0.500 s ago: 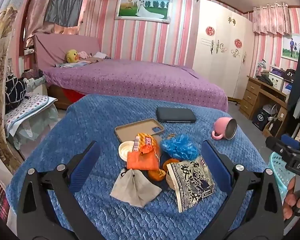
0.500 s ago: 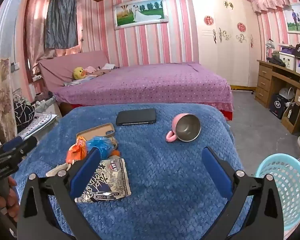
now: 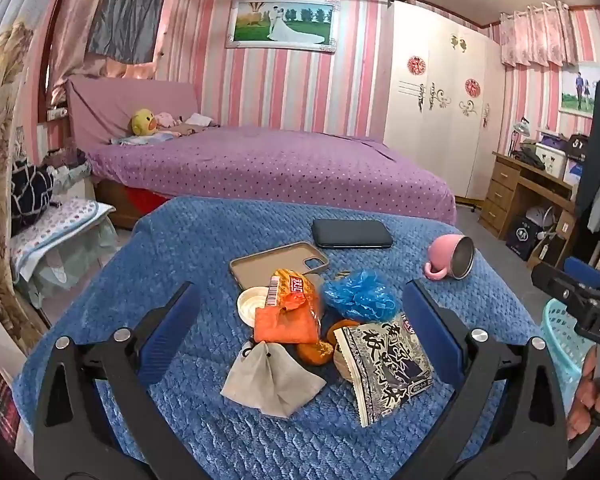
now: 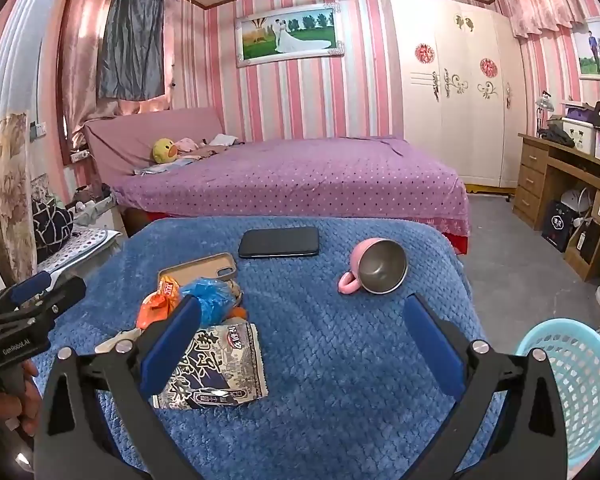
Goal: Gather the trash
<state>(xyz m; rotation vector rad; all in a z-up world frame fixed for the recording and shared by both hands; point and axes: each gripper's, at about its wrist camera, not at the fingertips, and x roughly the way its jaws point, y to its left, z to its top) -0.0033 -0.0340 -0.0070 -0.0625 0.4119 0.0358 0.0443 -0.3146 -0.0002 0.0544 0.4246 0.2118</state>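
A heap of trash lies on the blue blanket [image 3: 188,248]: an orange snack wrapper [image 3: 288,312], a crumpled blue plastic bag [image 3: 358,294], a black-and-white snack packet [image 3: 384,368], a grey tissue [image 3: 272,380], orange peel [image 3: 316,350] and a white lid [image 3: 252,304]. My left gripper [image 3: 300,320] hovers open in front of the heap, touching nothing. My right gripper [image 4: 300,332] stands open over bare blanket, with the snack packet [image 4: 216,368] behind its left finger. A light-blue basket [image 4: 580,380] stands at the right edge.
A beige phone case [image 3: 276,262], a black phone [image 3: 352,233] and a pink mug [image 3: 452,258] lying on its side sit behind the trash. A purple bed [image 3: 268,168] stands beyond, a wooden desk [image 3: 528,192] at the right. A hand [image 3: 592,400] holds the other gripper.
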